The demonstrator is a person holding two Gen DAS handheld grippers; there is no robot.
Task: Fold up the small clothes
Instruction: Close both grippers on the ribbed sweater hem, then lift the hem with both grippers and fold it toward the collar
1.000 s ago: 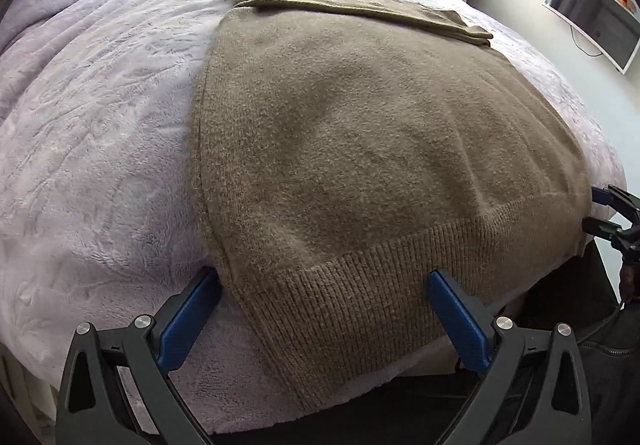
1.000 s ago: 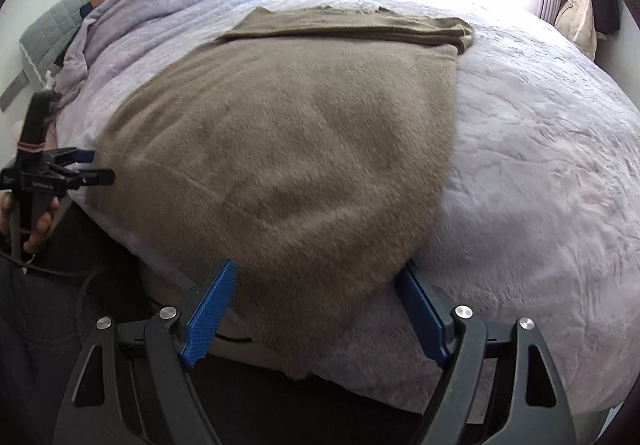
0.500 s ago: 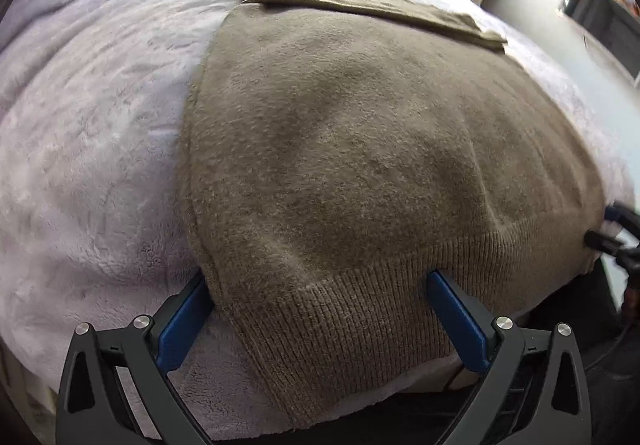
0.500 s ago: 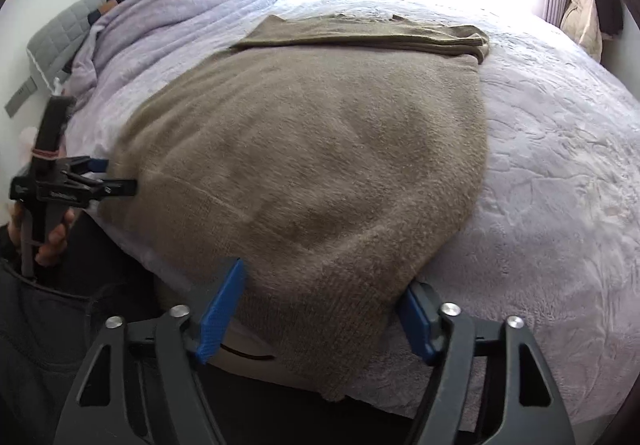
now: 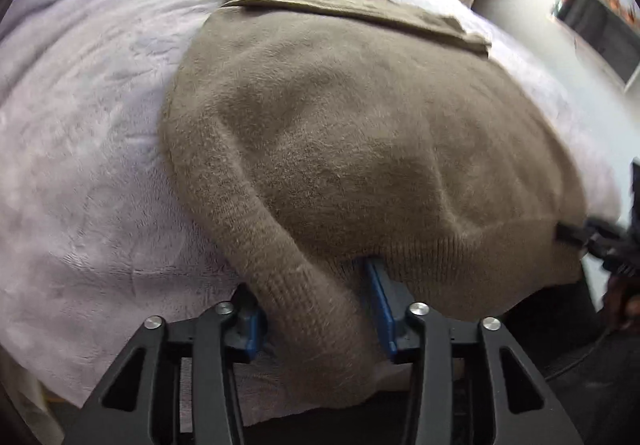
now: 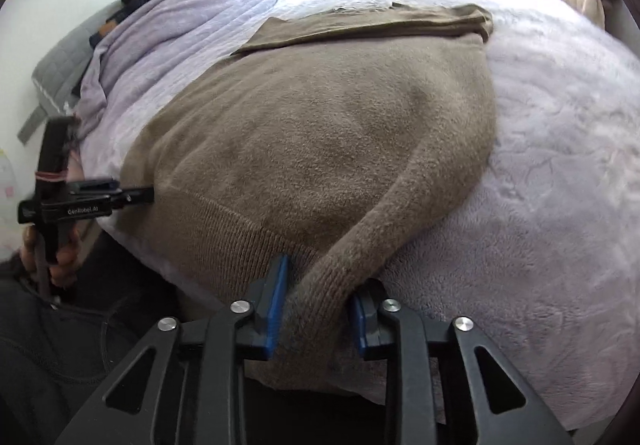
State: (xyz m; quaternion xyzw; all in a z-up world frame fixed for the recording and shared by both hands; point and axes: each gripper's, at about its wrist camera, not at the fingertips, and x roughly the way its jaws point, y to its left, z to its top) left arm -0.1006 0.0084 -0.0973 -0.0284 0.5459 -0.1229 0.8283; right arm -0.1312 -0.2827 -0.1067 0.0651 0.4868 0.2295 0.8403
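Observation:
A brown knit sweater (image 5: 360, 133) lies flat on the bed, its sleeves folded across the far end; it also shows in the right wrist view (image 6: 320, 133). My left gripper (image 5: 316, 309) is shut on the sweater's ribbed hem at its left corner, bunching the knit between the blue pads. My right gripper (image 6: 318, 309) is shut on the hem at the right corner, the knit gathered the same way. Each gripper shows in the other's view at the hem edge: the right one (image 5: 592, 241), the left one (image 6: 100, 197).
The bed is covered by a pale lilac fleece blanket (image 5: 88, 149), with a bunched quilt and pillows (image 6: 168, 17) at the headboard. A wall screen (image 5: 600, 33) hangs on the right. The bed's near edge drops to a dark floor.
Both grippers moved forward onto the hem and closed on it. The hem corners are now bunched and slightly lifted, wrinkling the lower sweater.

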